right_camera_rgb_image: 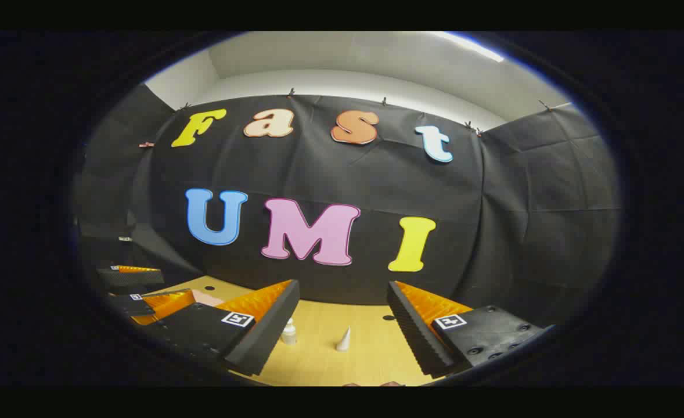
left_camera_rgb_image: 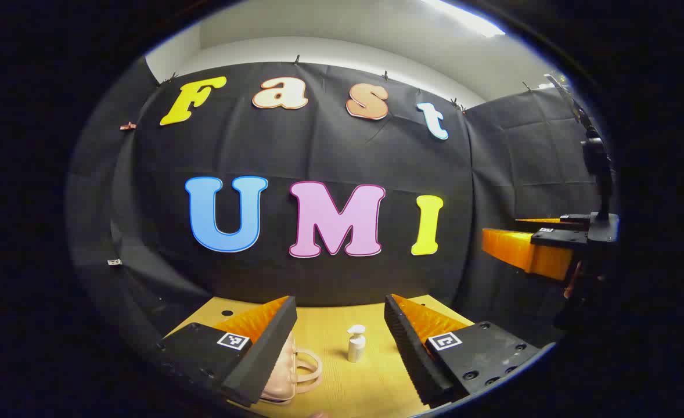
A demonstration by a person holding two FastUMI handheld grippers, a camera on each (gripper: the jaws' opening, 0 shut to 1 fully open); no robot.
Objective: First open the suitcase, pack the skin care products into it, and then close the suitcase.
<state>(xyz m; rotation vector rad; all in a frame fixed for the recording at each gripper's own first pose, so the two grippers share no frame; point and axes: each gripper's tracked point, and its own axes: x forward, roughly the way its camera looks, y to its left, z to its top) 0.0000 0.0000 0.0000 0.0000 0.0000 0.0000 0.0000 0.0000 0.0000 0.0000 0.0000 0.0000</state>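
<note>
A small pink suitcase (left_camera_rgb_image: 287, 376) with a loop handle lies closed on the wooden table (left_camera_rgb_image: 371, 383), partly hidden behind one finger of my left gripper (left_camera_rgb_image: 339, 302). That gripper is open above the table with nothing between its fingers. A little white pump bottle (left_camera_rgb_image: 356, 343) stands upright just right of the suitcase. In the right gripper view, my right gripper (right_camera_rgb_image: 342, 285) is also open and empty. Beyond it stand the white bottle (right_camera_rgb_image: 288, 332) and a white cone-shaped tube (right_camera_rgb_image: 344, 339). A pink corner of the suitcase (right_camera_rgb_image: 205, 298) peeks out at the left.
The right gripper (left_camera_rgb_image: 501, 229) hovers at the right edge of the left gripper view, and the left gripper (right_camera_rgb_image: 171, 284) shows at the far left of the right gripper view. The table (right_camera_rgb_image: 319, 360) ends at the black cloth wall; small holes (right_camera_rgb_image: 389, 317) mark its surface.
</note>
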